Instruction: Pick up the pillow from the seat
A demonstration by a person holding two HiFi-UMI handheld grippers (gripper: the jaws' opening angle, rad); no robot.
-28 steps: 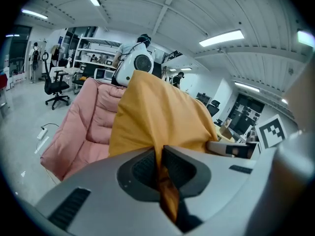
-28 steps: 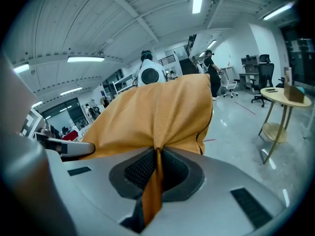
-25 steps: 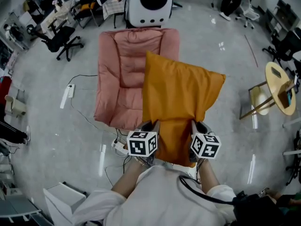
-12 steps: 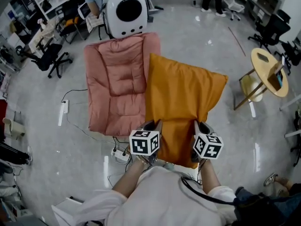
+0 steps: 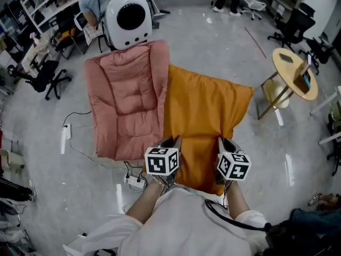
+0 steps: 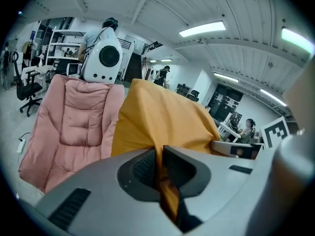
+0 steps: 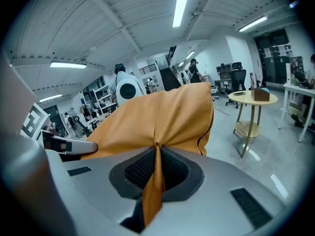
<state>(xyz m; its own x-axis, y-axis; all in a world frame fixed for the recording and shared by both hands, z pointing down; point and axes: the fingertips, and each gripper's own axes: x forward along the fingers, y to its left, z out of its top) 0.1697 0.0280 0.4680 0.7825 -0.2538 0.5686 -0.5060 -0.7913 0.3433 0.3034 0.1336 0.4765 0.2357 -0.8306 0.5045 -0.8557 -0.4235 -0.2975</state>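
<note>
The lift looks as good as done from where I stand: the orange pillow is up off the pink seat and held out in front of the person. It sits to the seat's right, with its left edge overlapping the seat's side in the head view (whether it brushes the cushion there, I cannot tell). What comes next, I'd judge, is only to carry it clear, with both hands level and moving together so the near hem doesn't slip. The left gripper is clamped almost fully together on a thin fold of the pillow's near edge, the cloth pinched flat between its ribbed pads. The right gripper is pressed together the same way on the same hem, further right, with a tongue of fabric hanging through.
</note>
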